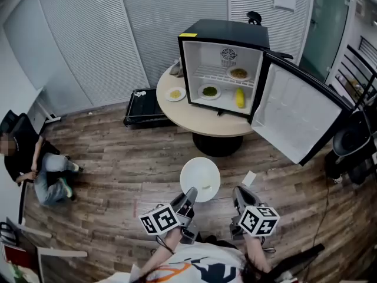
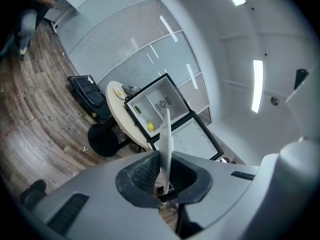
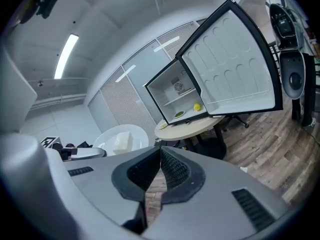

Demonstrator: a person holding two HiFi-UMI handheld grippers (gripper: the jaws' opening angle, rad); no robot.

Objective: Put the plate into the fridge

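Observation:
A white plate (image 1: 200,179) with a small pale piece of food on it hangs over the wooden floor in front of me. My left gripper (image 1: 190,193) is shut on its near rim. In the left gripper view the plate (image 2: 166,134) stands edge-on between the pads. My right gripper (image 1: 239,192) is beside the plate to the right, shut and empty, and its jaws (image 3: 159,151) meet at the tips. The right gripper view shows the plate (image 3: 120,139) to its left. The black mini fridge (image 1: 224,40) stands on a round table (image 1: 200,121) ahead, with its door (image 1: 297,114) swung wide to the right.
Inside the fridge are two small plates of food (image 1: 210,91) (image 1: 238,73) and a yellow item (image 1: 240,97). Another small plate (image 1: 175,94) sits on the table left of the fridge. A black case (image 1: 141,108) lies on the floor behind. A person (image 1: 41,170) sits at left. A black chair (image 1: 353,140) is at right.

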